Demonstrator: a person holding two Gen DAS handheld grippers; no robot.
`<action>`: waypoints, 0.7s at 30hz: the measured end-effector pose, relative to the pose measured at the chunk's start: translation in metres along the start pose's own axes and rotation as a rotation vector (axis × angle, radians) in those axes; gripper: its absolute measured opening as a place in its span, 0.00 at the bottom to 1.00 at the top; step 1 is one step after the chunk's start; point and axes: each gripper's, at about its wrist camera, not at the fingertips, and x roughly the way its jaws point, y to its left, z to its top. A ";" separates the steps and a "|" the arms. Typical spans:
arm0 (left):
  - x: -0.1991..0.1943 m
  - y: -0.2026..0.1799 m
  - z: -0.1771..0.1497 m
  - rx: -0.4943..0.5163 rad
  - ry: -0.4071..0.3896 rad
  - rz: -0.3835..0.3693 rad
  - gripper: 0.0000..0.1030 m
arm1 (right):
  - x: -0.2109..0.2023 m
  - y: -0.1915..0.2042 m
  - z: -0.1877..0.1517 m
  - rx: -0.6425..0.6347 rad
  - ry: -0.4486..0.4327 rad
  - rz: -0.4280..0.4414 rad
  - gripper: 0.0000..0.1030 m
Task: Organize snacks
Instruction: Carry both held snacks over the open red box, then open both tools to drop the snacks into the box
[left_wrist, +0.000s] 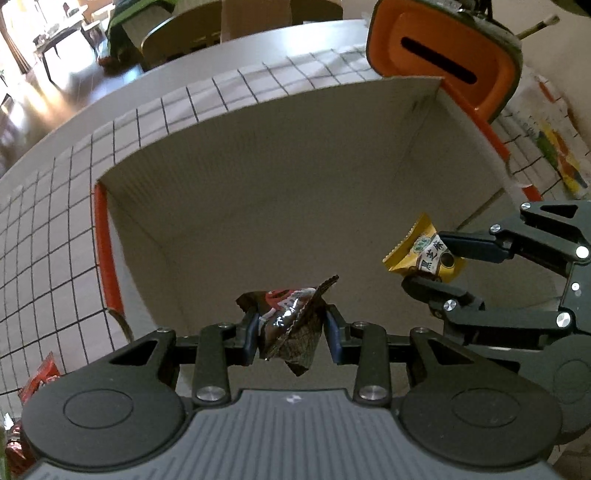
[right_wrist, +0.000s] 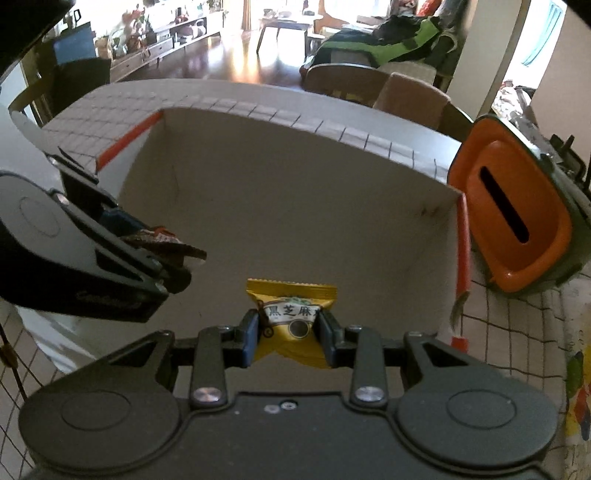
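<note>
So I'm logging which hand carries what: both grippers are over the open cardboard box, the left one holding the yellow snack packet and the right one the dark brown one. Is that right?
Not quite: the packets are swapped. The left wrist view shows the left gripper shut on the dark brown packet, and the right wrist view shows the right gripper shut on the yellow packet. Both are indeed over the open cardboard box.
</note>
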 end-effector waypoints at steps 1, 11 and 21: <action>0.002 0.000 0.000 0.000 0.005 0.000 0.34 | 0.001 0.001 -0.001 -0.001 0.004 0.002 0.32; 0.010 -0.002 -0.002 0.012 0.017 0.006 0.35 | 0.000 -0.004 -0.001 0.023 0.027 0.032 0.33; -0.006 -0.001 -0.007 0.008 -0.032 0.011 0.42 | -0.006 -0.009 -0.001 0.045 -0.004 0.045 0.38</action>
